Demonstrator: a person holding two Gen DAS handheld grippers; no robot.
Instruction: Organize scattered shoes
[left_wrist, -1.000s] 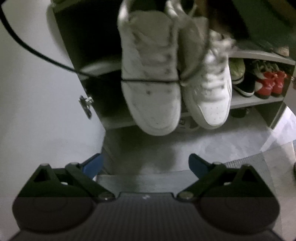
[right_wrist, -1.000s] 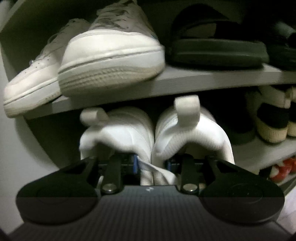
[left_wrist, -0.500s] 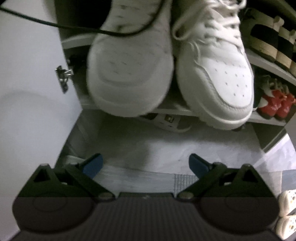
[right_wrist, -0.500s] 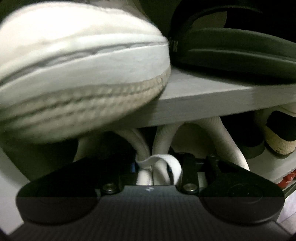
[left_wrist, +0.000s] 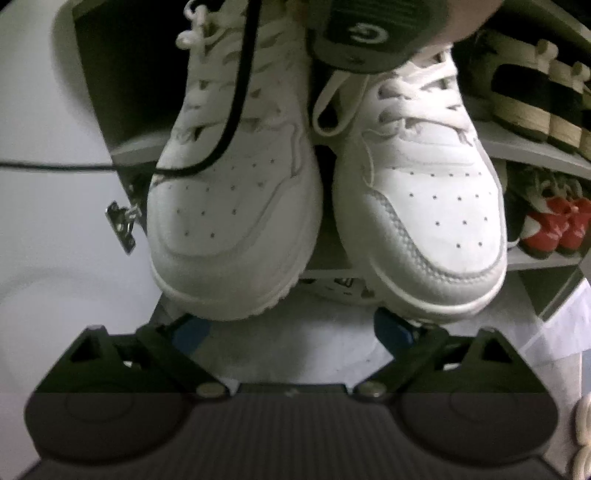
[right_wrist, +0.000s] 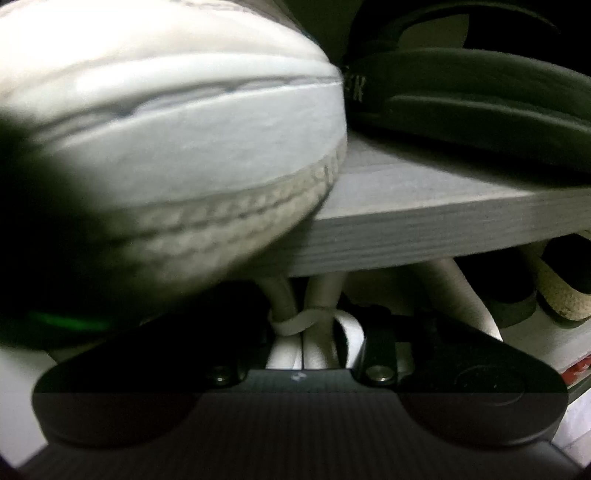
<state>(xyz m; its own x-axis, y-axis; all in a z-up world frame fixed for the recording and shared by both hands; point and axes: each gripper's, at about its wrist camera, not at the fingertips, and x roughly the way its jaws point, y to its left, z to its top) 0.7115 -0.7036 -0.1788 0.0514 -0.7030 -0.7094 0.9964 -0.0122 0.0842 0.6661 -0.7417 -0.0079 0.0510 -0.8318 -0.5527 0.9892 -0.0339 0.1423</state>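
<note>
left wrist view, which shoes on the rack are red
The red sneakers on the lower shelf at far right. The white sneakers hang in front, and the striped wedge sandals sit on the shelf above.

A home shoe cupboard before my claw: grey wooden shelves (left_wrist: 524, 149) holding red sneakers (left_wrist: 554, 229) and black slides (right_wrist: 476, 99).

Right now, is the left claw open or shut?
Open. The left claw has its blue tips wide apart with only floor between them, just under the toes of the white sneakers.
</note>
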